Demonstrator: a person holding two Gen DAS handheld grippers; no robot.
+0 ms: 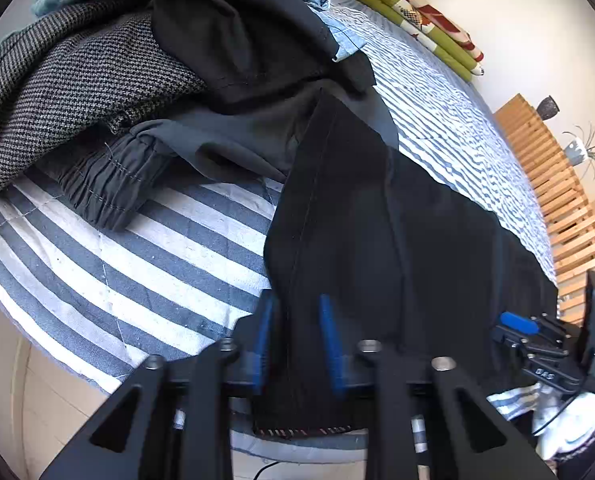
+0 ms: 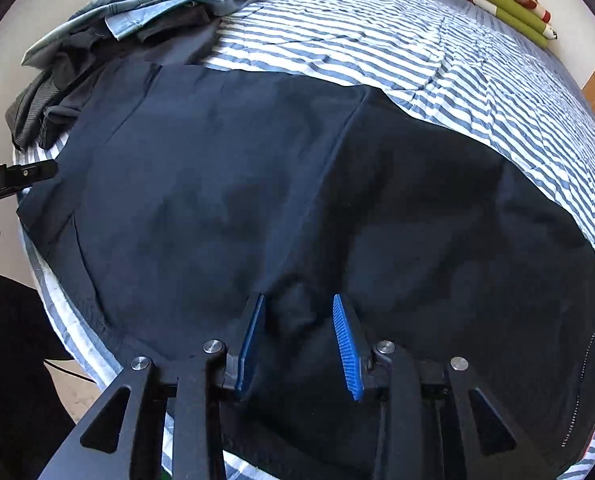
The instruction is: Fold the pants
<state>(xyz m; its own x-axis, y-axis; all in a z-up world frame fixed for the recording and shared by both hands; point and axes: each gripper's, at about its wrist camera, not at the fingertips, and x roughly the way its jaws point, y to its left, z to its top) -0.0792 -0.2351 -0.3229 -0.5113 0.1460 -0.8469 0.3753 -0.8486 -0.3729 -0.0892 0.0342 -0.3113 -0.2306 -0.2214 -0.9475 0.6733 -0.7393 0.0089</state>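
Getting both grippers set on the near edge of the dark pants [image 2: 281, 208] is the step you're in, by my read: they lie spread flat across the striped bedcover [image 2: 437, 64], w/ the hem end toward the left and the wider waist end toward the right, and no fold is made yet. Your left gripper [image 1: 297, 340] straddles a raised ridge of the leg fabric near the hem; the blue pads [image 1: 329, 332] stand narrowly apart w/ cloth running between them, but I can't tell if they actually bite it, so treat that grip as unconfirmed. Your right gripper [image 2: 297, 340] hangs over the mid-section, fingers spread wider, a small hump of cloth in the gap and neither pad pressing on it. Next move, as I see it: close both onto the edge, check each has the full thickness and not just the top layer, then lift together and carry the near edge across toward the far side. Keep the lift even on L and R so the cloth doesn't skew. Watch the clothes pile [image 1: 97, 80] just beside the leg end; the grey cuffed garment [image 1: 109, 184] sits close and could drag along.
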